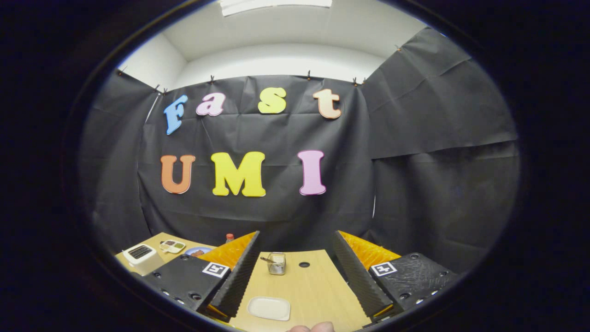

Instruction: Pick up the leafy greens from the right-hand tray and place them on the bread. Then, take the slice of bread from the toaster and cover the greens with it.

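The gripper (295, 276) is hanging released and empty above the surface (318, 286). The toaster (140, 253) and greens tray (173, 246) are sitting at ten o'clock; reaching sideways is risking a clipped toaster.

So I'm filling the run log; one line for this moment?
tool: open, holding nothing | between fingers: white dish, wire basket | toaster: beyond left finger | greens: not picked

One toaster (140, 256), two trays (269, 308) (172, 246), one wire basket (277, 263).
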Demonstrator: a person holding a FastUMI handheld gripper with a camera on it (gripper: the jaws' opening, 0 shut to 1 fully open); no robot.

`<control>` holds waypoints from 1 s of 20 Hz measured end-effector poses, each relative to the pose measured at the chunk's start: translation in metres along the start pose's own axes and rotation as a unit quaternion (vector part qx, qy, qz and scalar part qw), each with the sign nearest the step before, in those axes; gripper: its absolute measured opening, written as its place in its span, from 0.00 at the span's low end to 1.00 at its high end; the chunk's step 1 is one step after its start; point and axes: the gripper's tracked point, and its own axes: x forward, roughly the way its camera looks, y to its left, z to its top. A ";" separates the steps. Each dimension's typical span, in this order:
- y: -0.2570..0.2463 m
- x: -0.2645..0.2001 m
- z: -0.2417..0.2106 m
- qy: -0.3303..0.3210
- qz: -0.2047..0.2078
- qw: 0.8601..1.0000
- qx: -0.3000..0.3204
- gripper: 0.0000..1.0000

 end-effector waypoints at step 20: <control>0.038 -0.005 0.008 -0.002 -0.008 1.000 0.020 0.95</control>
